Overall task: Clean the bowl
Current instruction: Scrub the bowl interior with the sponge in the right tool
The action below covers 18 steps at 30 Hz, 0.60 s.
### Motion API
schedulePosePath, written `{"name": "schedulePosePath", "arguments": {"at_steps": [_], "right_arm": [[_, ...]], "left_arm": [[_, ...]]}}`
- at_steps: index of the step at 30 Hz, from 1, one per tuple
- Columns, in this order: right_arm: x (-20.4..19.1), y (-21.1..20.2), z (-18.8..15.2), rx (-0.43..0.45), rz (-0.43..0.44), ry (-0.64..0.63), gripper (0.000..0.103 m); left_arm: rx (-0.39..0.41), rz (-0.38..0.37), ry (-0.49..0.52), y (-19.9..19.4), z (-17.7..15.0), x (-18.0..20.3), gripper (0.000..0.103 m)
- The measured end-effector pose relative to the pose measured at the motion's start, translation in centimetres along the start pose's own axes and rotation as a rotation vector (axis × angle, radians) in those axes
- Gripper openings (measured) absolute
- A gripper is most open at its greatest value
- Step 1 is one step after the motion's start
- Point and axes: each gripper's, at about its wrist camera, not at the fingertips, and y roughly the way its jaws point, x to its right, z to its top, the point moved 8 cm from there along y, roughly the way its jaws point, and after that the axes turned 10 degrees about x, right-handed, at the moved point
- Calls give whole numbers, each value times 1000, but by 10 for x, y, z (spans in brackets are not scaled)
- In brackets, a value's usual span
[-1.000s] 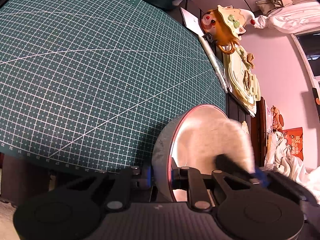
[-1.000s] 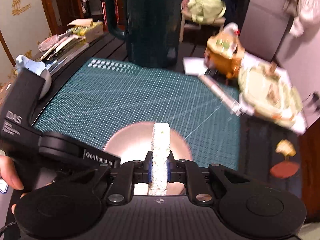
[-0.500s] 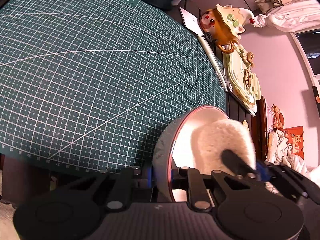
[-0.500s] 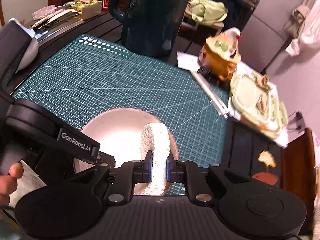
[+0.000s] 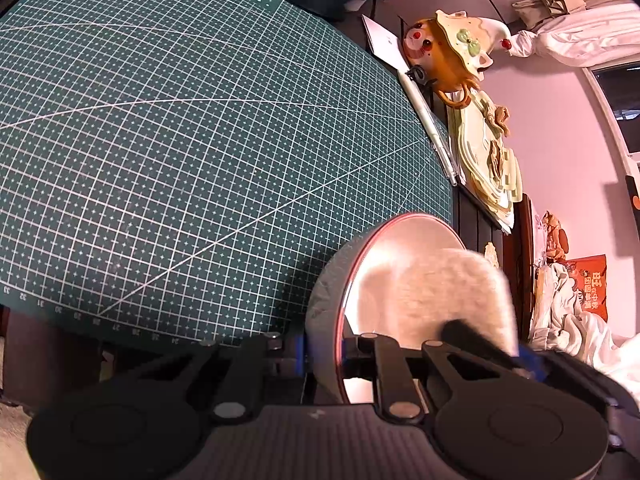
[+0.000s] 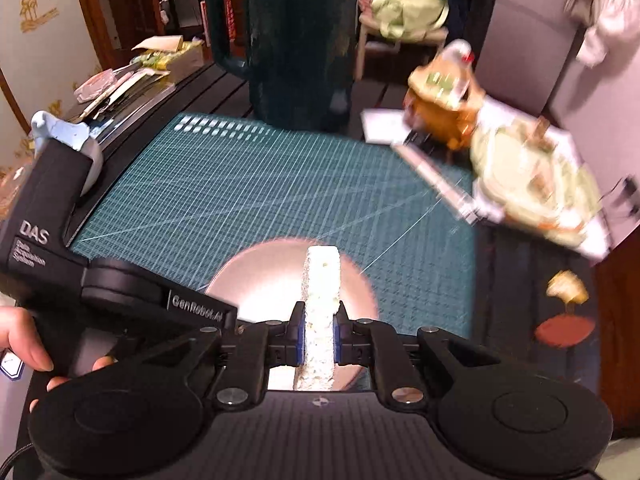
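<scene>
- Left gripper (image 5: 322, 354): fingers clamped on the rim of the bowl, one outside the wall, one inside. Judged purpose: to steady the bowl, tipped toward the other hand, while it is scrubbed.
- Left gripper housing, seen from the right wrist view: white lettering "DAS" on the body, "GenRobot.AI" on the arm; the smaller lines below "DAS" are too small to read. A person's hand (image 6: 24, 344) grips its handle.
- Bowl (image 6: 256, 280): metal, held at the near edge of the green cutting mat (image 5: 180, 140), over the dark desk (image 6: 516, 280).
- Sponge (image 6: 320, 312): pale, held on edge between the right gripper (image 6: 319, 340) fingers, which are closed narrowly on it; it reaches inside the bowl, so wiping looks under way.
- Mat: printed grid with scale numerals along its border.
- Orange packet (image 5: 588, 292), far right: print unreadable.
</scene>
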Motion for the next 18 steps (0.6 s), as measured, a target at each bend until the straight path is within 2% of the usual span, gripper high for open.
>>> {"name": "schedulePosePath", "arguments": {"at_steps": [4, 9, 13, 17, 18], "right_arm": [[1, 19, -10, -35, -1, 41, 11], [-2, 16, -9, -14, -113, -124, 11], [-4, -1, -2, 41, -165, -227, 11], [-4, -20, 8, 107, -137, -195, 11], [-2, -26, 12, 130, -105, -156, 11]], "left_arm": [[0, -2, -1, 1, 1, -1, 16], [0, -2, 1, 2, 1, -3, 16], [2, 1, 2, 3, 2, -4, 15], [3, 4, -2, 3, 2, -6, 15], [4, 5, -1, 2, 2, -6, 15]]}}
